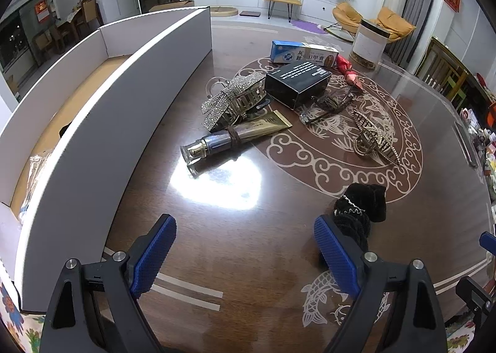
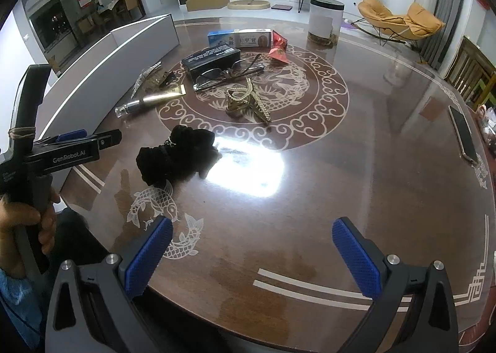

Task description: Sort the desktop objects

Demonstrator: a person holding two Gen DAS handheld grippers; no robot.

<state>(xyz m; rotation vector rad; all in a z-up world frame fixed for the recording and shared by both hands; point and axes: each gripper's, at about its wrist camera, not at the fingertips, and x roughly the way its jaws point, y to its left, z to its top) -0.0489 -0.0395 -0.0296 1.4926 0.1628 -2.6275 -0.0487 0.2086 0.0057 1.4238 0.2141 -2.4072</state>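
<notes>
While both grippers hang low over it, the dark round tabletop [image 1: 241, 260] with its pale dragon and cloud inlay carries everything. Along its left edge stands a long white cardboard box [image 1: 102, 123], open at the top, with something clear and crinkled lying in its near end. At the far side sits a white cylindrical canister [image 2: 325, 19].

Toward the middle lies the clutter for sorting: a black carton [image 1: 297, 81] with white print, a blue-and-white medicine box [image 1: 302, 54] behind it, a red wrapped item [image 1: 348, 69] beside that, a rhinestone bow hair clip [image 1: 231, 99], a gold tube [image 1: 235, 136] with a clear cap, a pair of glasses [image 2: 226, 74], and a gold claw clip [image 1: 373, 139]. Nearer, a black scrunchie [image 2: 175, 154] lies just beside the left gripper's [image 1: 245, 253] right finger.

That left gripper's jaws stand wide apart with bare tabletop between them. The right gripper [image 2: 252, 257] is likewise spread wide and holds nothing. A phone [image 2: 463, 134] lies near the right rim.
</notes>
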